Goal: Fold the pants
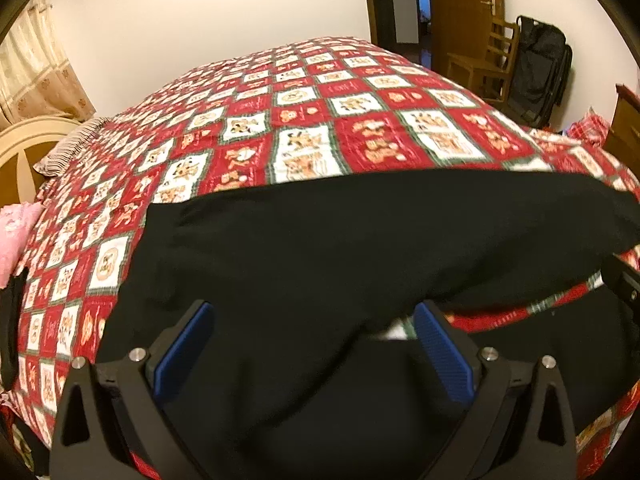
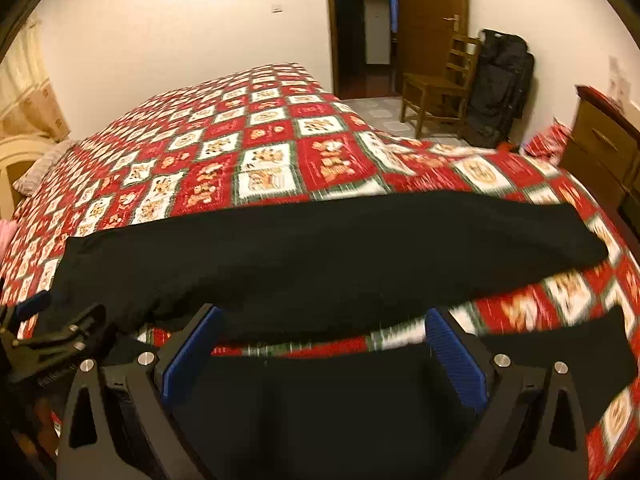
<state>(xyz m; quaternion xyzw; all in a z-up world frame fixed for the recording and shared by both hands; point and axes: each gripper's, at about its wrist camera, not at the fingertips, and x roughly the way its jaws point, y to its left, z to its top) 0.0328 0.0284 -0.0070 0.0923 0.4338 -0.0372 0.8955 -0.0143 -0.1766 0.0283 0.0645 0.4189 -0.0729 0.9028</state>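
Both grippers' jaws wide over pants (image 2: 320, 256).

The room has warm yellow light. Both pictures are round and bent at the edges, with dark corners. The red bedspread (image 2: 280, 152) looks smeared near the black pants (image 2: 320, 256).

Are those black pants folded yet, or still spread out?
Spread out: the black pants lie with two legs apart, red quilt showing between them.
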